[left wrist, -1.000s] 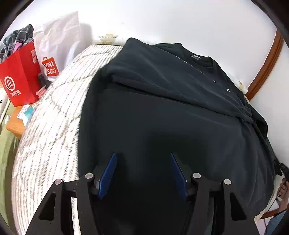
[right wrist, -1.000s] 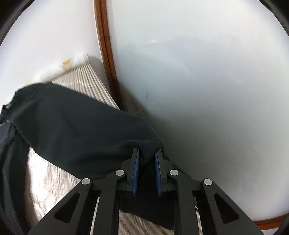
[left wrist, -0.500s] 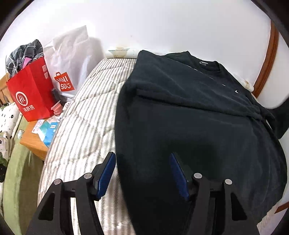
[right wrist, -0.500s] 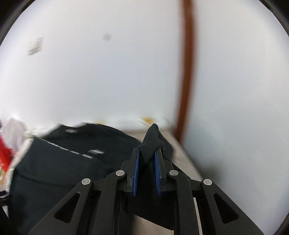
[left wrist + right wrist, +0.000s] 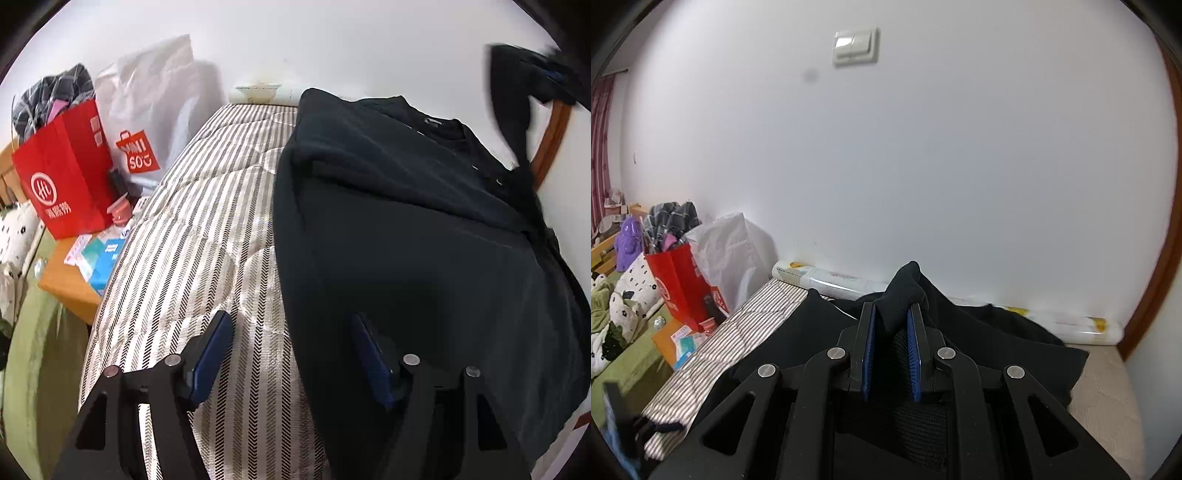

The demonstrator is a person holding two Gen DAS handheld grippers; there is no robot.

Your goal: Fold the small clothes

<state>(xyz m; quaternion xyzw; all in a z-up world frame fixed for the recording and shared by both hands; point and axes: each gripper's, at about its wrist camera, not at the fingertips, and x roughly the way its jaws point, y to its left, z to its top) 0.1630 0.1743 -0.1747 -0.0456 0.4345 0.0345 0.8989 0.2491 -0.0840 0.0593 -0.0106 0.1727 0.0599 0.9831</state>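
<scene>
Right gripper is clamped on a cuff of the black knit sweater, lifted above the garment lying lengthwise, collar far, on the striped mattress. Left gripper, jaws apart and just opening, straddles the sweater's near left edge without pinching it, so the fold crosses leftward.

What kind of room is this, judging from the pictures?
Most likely a bedroom at home: a striped quilted mattress against a white wall, a bedside table with shopping bags, and a wall light switch.
</scene>
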